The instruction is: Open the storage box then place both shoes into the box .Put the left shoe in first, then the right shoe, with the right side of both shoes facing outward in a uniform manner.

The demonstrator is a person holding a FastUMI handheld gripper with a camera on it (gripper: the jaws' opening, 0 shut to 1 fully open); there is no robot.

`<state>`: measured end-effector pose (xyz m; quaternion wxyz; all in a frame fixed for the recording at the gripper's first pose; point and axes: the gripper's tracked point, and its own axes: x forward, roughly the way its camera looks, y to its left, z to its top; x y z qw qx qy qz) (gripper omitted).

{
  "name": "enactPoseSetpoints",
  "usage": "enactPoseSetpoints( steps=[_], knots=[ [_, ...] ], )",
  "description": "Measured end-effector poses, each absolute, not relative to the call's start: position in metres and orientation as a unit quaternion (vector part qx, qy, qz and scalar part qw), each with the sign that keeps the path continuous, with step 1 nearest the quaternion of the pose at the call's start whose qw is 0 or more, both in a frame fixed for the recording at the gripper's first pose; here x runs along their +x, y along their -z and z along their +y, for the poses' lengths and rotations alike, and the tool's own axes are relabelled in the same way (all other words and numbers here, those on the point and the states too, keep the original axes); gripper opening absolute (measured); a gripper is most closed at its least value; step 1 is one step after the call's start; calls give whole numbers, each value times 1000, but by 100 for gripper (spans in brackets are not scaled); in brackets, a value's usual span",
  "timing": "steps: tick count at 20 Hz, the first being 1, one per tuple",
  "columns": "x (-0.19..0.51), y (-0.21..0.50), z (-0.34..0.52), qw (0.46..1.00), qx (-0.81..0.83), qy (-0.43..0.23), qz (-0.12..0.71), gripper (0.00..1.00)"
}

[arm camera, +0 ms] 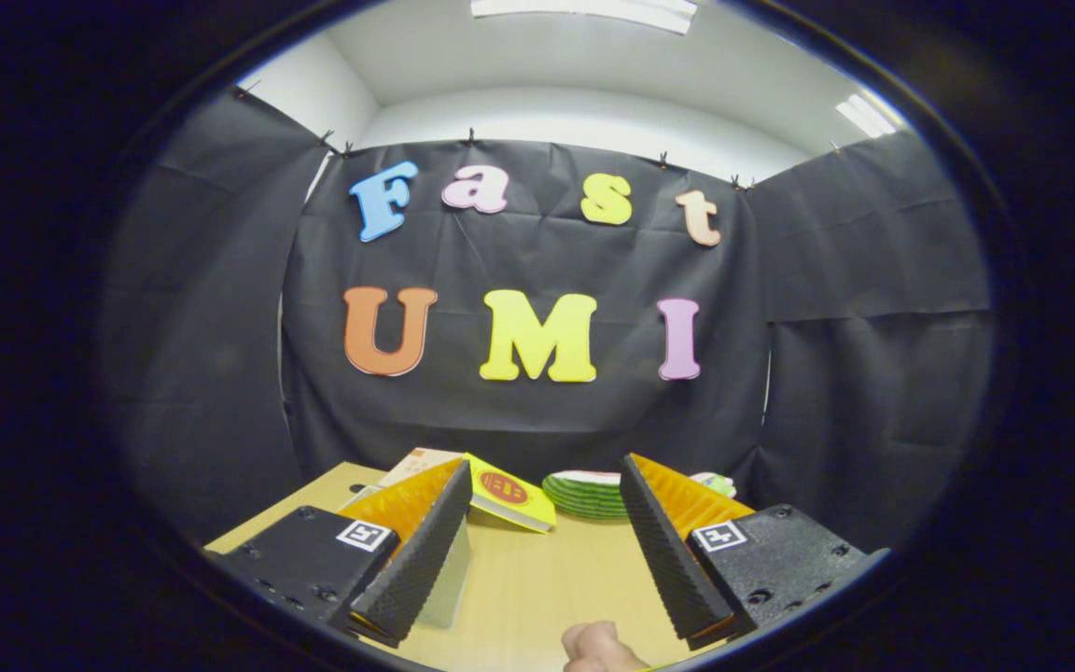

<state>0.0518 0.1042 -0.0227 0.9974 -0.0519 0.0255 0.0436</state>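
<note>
Wooden table (537, 588) up front, gripper (542, 523) spread wide, gripping nothing; yellow box (509, 492) and green striped plates (584, 495) just beyond fingers, fingertip (598, 647) between them.

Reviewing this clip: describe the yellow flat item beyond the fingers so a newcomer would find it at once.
Start at the wooden table and the open gripper, whose fingers hold nothing. Just beyond the left finger a flat yellow board with a red round mark lies tilted. Unlike the green striped stack beside it, it is yellow and straight-edged.
</note>
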Motion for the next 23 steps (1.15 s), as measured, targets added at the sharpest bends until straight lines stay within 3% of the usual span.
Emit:
enactPoseSetpoints(
  steps=[13,23],
  knots=[
    [30,54,50,999,7,-10,30,100],
    [10,75,61,997,-19,-42,55,100]
  ],
)
